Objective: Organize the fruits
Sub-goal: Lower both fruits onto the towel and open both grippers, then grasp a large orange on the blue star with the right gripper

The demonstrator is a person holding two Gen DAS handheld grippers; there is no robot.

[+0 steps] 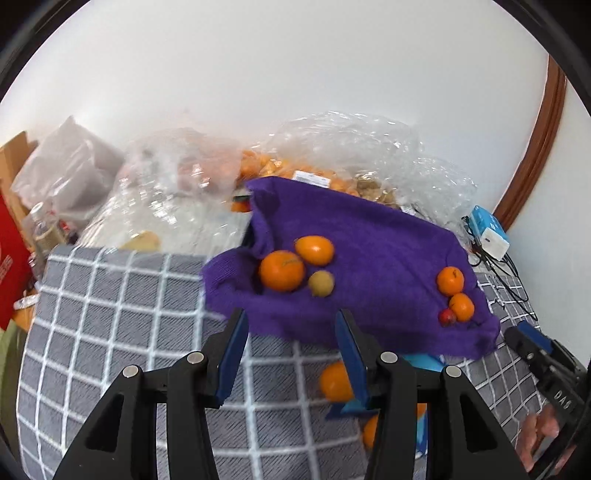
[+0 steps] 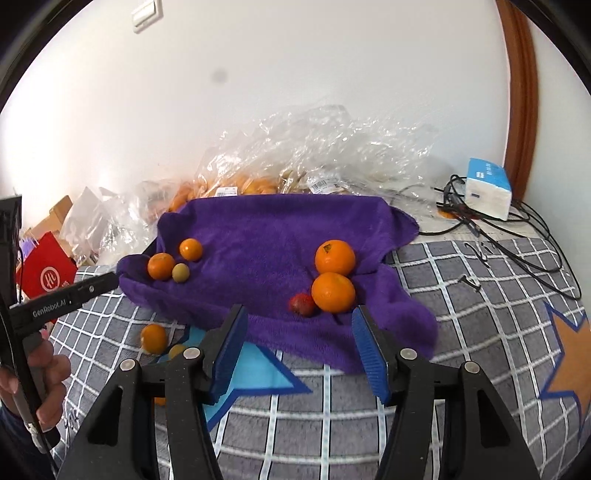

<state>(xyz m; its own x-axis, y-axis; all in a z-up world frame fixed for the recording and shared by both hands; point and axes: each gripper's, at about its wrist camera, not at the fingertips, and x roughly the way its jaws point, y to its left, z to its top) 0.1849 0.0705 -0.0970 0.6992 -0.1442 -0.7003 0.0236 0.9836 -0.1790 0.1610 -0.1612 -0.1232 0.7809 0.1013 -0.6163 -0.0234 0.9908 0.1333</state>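
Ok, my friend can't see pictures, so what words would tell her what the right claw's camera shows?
The open right claw hovers over a purple towel holding two groups of fruit: two oranges with a small red fruit, and two smaller oranges with a greenish fruit. The towel lies on a grey checked cloth.

A plain white wall (image 2: 295, 74) stands behind, with a curved brown wooden frame (image 2: 521, 92) at the right, perhaps of a door. A white rectangular switch plate (image 2: 146, 13) sits high on the wall. Below lies a grey cloth with white grid lines (image 2: 461, 314). The light is bright and even.
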